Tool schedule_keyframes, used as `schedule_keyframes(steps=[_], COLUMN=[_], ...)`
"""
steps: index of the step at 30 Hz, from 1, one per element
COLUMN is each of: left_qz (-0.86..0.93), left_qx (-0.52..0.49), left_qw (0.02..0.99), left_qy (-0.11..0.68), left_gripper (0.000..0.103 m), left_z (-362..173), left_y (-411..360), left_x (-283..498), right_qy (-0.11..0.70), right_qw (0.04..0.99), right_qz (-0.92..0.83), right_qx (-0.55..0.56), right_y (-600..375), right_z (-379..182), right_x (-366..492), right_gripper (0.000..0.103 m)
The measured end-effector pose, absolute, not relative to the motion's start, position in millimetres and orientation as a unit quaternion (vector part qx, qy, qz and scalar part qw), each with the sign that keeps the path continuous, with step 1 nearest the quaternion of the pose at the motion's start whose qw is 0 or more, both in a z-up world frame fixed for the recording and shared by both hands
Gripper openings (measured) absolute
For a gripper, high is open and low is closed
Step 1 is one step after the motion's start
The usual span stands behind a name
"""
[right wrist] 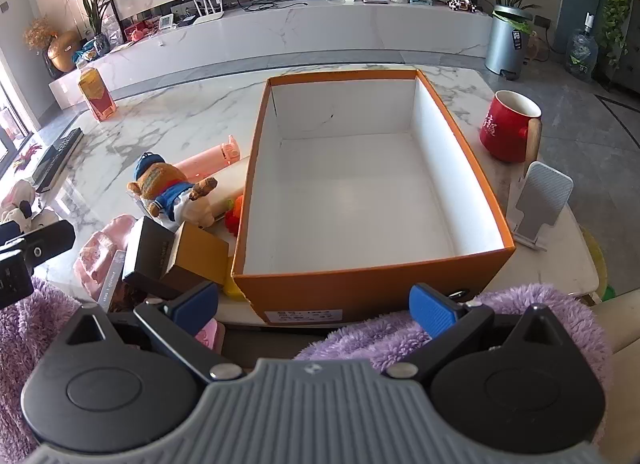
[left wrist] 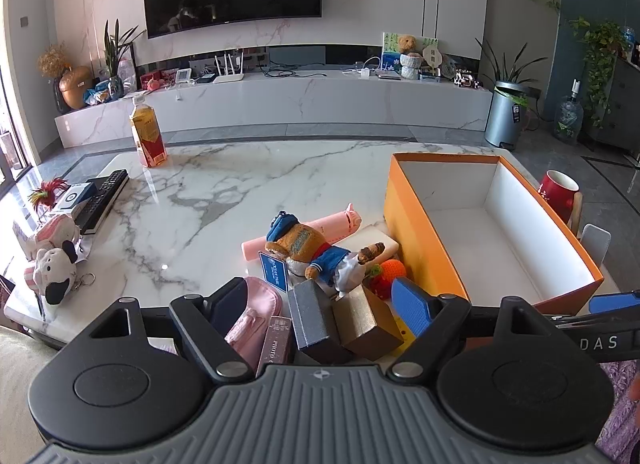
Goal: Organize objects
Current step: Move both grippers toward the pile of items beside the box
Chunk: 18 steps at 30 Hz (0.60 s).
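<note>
1. Blue pads mark both tools. The left gripper point(left wrist: 322, 306) has its jaws spread as wide as they go and holds nothing; the pile sits just beyond and between them, untouched as far as I can tell.
2. The right gripper point(right wrist: 314, 304) is likewise fully spread and bare, hanging over purple fleece point(right wrist: 400, 332) in front of the near wall of the box point(right wrist: 360, 284).
3. Closest to the left jaws lie a grey case point(left wrist: 310, 316) and a brown case point(left wrist: 368, 322), leaning together, with a pink pouch point(left wrist: 256, 304) just to their left.
4. Behind those a bear point(left wrist: 308, 248) in a blue cap and jacket lies across a white slab point(left wrist: 360, 242) and a pink tube point(left wrist: 304, 232); an orange-and-red knit toy point(left wrist: 384, 276) is wedged against the side of the box.
5. The box stands open on the marble table point(left wrist: 224, 183), just right of the pile, and its white inside holds nothing.
6. Further off: a mug point(right wrist: 508, 125) and a phone stand point(right wrist: 540, 199) to the right of the box; a bottle point(left wrist: 147, 135), a remote point(left wrist: 102, 199) and a plush cow point(left wrist: 56, 272) well to the left.
7. My reading: nothing is sorted yet. Every loose item in the pile is left to go, presumably into the box, so the job is at its very beginning.
</note>
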<state>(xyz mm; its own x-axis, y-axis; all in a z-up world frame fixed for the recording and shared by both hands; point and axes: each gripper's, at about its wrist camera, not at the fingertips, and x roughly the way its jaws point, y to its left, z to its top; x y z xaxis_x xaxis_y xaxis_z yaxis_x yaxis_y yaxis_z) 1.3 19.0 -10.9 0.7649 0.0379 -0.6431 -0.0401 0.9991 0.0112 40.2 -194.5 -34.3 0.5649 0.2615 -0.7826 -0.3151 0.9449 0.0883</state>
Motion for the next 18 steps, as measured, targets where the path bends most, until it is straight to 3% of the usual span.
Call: schedule_keyframes(steps=[14, 18], left_qz=[0.019, 0.015], left_qx=[-0.008, -0.02], left_qw=[0.934, 0.931], left_qy=[0.356, 0.364], left_gripper=[0.094, 0.087], left_z=[-17.9, -21.5], left_y=[25.5, 38.7], left_x=[3.5, 6.9], right_qy=[0.442, 0.419], right_qw=[0.878, 0.884], right_qz=[0.18, 0.202], right_qx=[-0.029, -0.047], right_y=[-190.3, -182.5], right_z=[-39.4, -35.0], right_x=[41.5, 39.4], right_gripper=[0.102, 0.099])
